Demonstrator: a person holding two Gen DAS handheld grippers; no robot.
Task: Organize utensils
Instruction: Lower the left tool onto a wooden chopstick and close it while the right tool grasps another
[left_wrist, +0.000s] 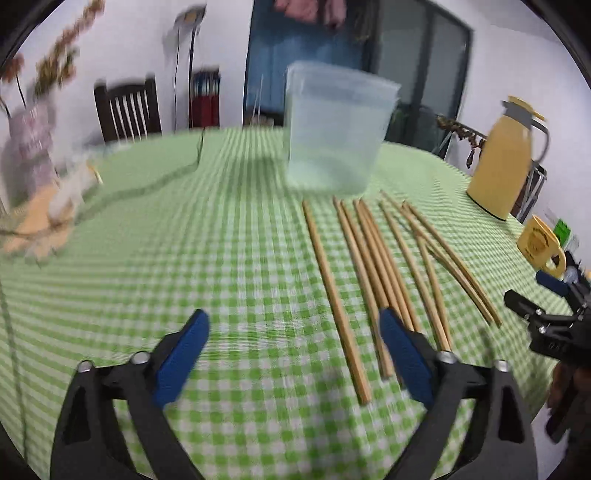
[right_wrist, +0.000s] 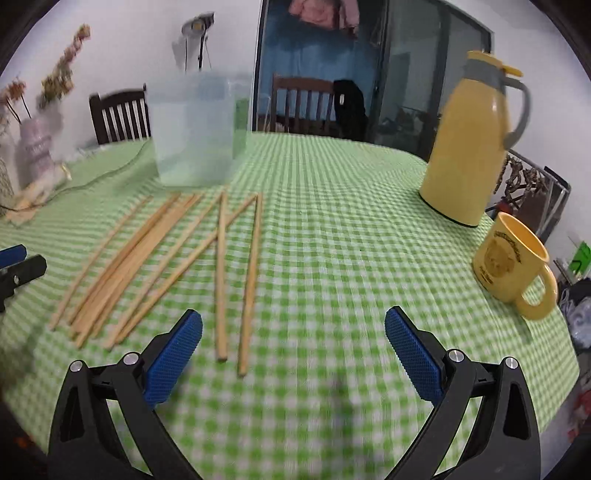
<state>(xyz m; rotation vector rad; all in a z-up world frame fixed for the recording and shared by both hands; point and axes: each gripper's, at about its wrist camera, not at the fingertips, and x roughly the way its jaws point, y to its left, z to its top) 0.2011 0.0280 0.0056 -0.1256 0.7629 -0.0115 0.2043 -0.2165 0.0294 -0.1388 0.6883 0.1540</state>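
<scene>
A green-checked table (right_wrist: 351, 221) fills both views, a translucent plastic container (left_wrist: 332, 129) standing upper centre of the left wrist frame and a yellow jug (right_wrist: 469, 140) and yellow mug (right_wrist: 509, 258) at right of the right wrist frame; wooden chopsticks (right_wrist: 147, 258) lie fanned below the container, some crossing. The left gripper (left_wrist: 295, 354) and right gripper (right_wrist: 293, 350) both hang wide apart, holding nothing. Risks, by judgement: crossed sticks may drag neighbours or roll when one is pinched; the light container could tip if a stick strikes its rim; the mug sits near the table's right edge. Motion blur smears the container and the vase (left_wrist: 29, 147) at left; whether the container holds anything cannot be told
</scene>
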